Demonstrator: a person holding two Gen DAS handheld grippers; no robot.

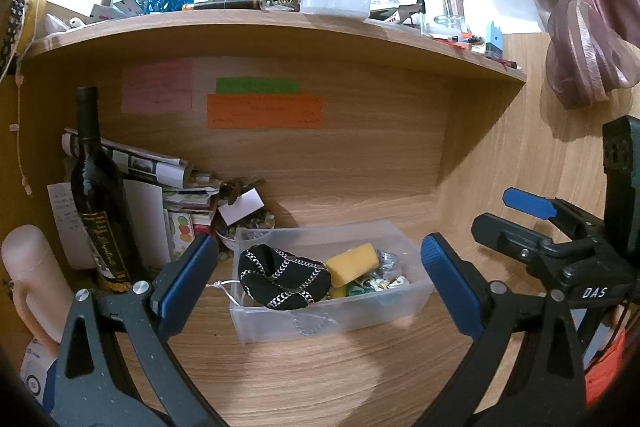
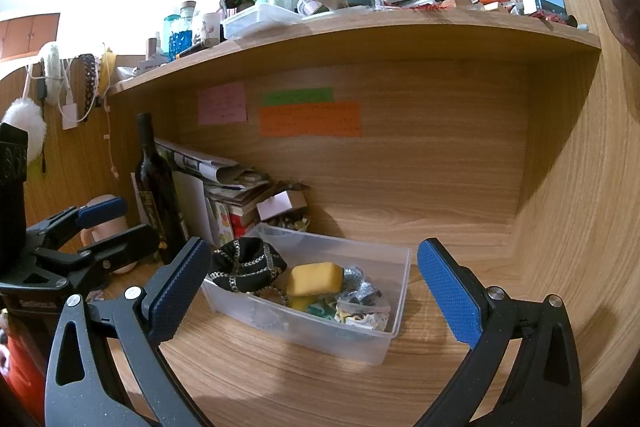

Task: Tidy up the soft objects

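A clear plastic bin stands on the wooden desk. In it lie a black pouch with silver chain trim, a yellow sponge, and small crumpled items. My left gripper is open and empty, just in front of the bin. My right gripper is open and empty, in front of the bin; it also shows at the right of the left wrist view. The left gripper shows at the left of the right wrist view.
A dark wine bottle, stacked papers and boxes and a pale flask stand left of the bin. A cluttered shelf hangs above. A curtain hangs right.
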